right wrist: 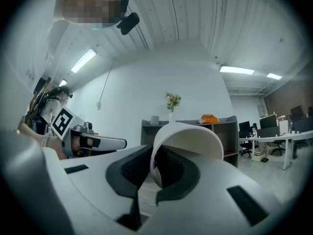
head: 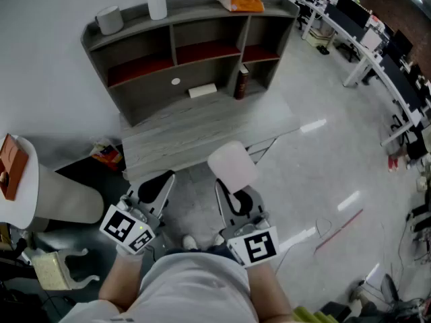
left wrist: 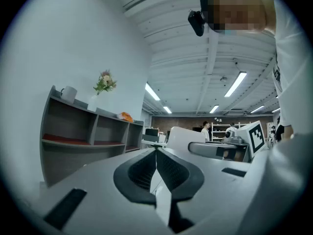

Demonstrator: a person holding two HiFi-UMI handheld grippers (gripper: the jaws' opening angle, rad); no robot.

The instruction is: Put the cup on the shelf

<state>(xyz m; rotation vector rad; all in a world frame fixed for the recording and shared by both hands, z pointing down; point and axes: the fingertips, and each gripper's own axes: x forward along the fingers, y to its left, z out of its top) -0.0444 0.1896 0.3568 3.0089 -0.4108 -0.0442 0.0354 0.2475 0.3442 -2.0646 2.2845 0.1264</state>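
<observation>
**Cup held at the rim by the right gripper, shelf ahead**

The white cup is carried in the air in front of the person, well apart from the grey shelf. It is gripped by the right gripper, whose jaws are closed tight on the cup's wall at the rim, 1 pad inside and 1 outside. The cup is tilted onto its side. The left gripper is seen with its 2 jaws pressed together and nothing between them.

The cup is judged light and thin-walled, so it may flex or slip if squeezed unevenly. A hold on the rim is considered adequate. It should be righted before being set down.
</observation>
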